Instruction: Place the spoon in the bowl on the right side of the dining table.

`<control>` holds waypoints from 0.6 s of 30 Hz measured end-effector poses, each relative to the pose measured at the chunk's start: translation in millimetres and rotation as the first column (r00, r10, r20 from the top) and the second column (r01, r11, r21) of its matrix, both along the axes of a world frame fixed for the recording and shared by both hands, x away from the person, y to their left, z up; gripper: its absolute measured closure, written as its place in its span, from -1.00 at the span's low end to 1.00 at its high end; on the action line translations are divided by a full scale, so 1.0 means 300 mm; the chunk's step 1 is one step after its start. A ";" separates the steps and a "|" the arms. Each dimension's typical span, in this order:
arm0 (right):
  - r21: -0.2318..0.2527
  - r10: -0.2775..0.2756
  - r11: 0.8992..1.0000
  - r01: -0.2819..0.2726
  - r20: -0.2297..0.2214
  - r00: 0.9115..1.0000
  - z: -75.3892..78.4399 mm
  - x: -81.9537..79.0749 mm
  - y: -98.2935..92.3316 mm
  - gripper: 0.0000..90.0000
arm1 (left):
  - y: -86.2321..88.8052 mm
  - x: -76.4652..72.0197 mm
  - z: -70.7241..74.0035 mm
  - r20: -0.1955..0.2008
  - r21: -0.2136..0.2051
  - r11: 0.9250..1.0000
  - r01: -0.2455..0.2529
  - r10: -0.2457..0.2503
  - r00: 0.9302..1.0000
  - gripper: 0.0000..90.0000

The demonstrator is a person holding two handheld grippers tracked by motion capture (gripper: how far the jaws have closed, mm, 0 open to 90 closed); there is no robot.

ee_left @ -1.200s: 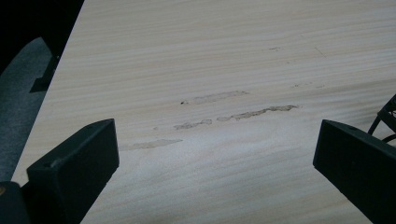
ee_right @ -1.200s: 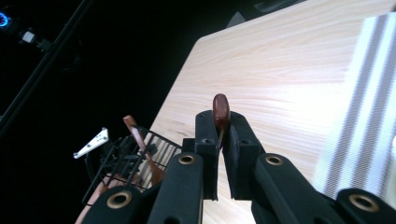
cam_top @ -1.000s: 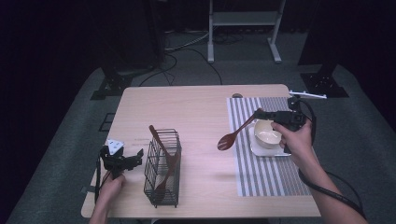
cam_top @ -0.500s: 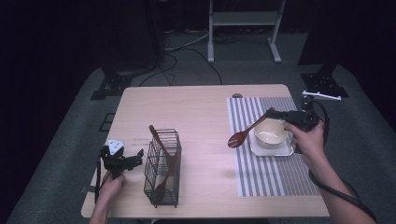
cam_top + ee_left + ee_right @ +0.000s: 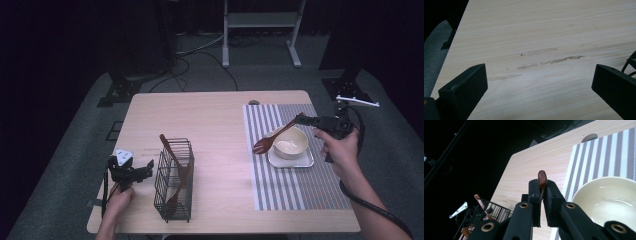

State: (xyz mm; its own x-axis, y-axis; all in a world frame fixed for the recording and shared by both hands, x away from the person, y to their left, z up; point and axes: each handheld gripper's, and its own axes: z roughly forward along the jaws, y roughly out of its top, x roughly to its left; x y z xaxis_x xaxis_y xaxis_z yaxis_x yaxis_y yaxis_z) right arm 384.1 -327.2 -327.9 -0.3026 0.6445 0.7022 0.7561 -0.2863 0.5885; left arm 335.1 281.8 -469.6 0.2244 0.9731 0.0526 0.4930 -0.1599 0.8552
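The spoon (image 5: 274,138) is in the air over the striped mat (image 5: 300,185), its handle pinched between the pressed-together jaws of the right gripper (image 5: 301,119) and its dark bowl end hanging low at the left, above the mat just left of the bowl (image 5: 290,142). In the right gripper view the handle's tip (image 5: 542,180) sticks up between the two jaws, with the cream bowl (image 5: 609,200) just to the right. The bowl sits on a small tray (image 5: 292,160) on the mat, at the table's (image 5: 215,120) right side.

Well apart, at the near left, the left gripper (image 5: 137,172) rests low over the table — its jaws spread wide, nothing between them but bare wood (image 5: 539,75). Just to its right stands a wire rack (image 5: 172,182) holding two more wooden utensils (image 5: 175,165).
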 end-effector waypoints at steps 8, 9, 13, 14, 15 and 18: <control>0.005 -0.026 1.000 0.026 0.001 1.000 0.007 -0.001 -0.035 0.87 | 0.000 0.000 0.000 -0.001 0.003 1.000 0.000 0.000 1.000 -1.00; 0.005 -0.026 1.000 0.026 0.001 1.000 0.007 -0.001 -0.035 0.87 | 0.000 0.000 0.000 -0.001 0.003 1.000 0.000 0.000 1.000 -1.00; 0.007 -0.035 0.999 0.035 0.001 0.999 0.010 -0.002 -0.048 0.87 | 0.000 0.001 0.000 -0.002 0.002 1.000 0.001 -0.001 1.000 -1.00; 0.007 -0.041 0.999 0.041 0.000 0.999 0.012 -0.002 -0.055 0.87 | 0.000 0.001 0.000 -0.002 0.001 1.000 0.000 0.000 1.000 -1.00; 0.007 -0.041 0.999 0.041 0.000 0.999 0.012 -0.002 -0.055 0.87 | 0.000 0.001 0.000 -0.002 0.001 1.000 0.000 0.000 1.000 -1.00; 0.006 -0.053 0.999 0.053 0.005 0.999 0.016 -0.003 -0.073 0.87 | 0.000 0.001 0.000 -0.002 0.001 1.000 0.000 0.000 1.000 -1.00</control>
State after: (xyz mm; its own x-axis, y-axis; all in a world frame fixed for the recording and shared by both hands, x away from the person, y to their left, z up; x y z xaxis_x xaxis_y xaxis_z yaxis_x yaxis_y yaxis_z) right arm 383.1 -349.1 -323.2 -0.2722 0.6556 0.7043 0.7368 -0.3288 0.5908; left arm 335.3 281.6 -469.6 0.2245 0.9730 0.0536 0.4945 -0.1611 0.8541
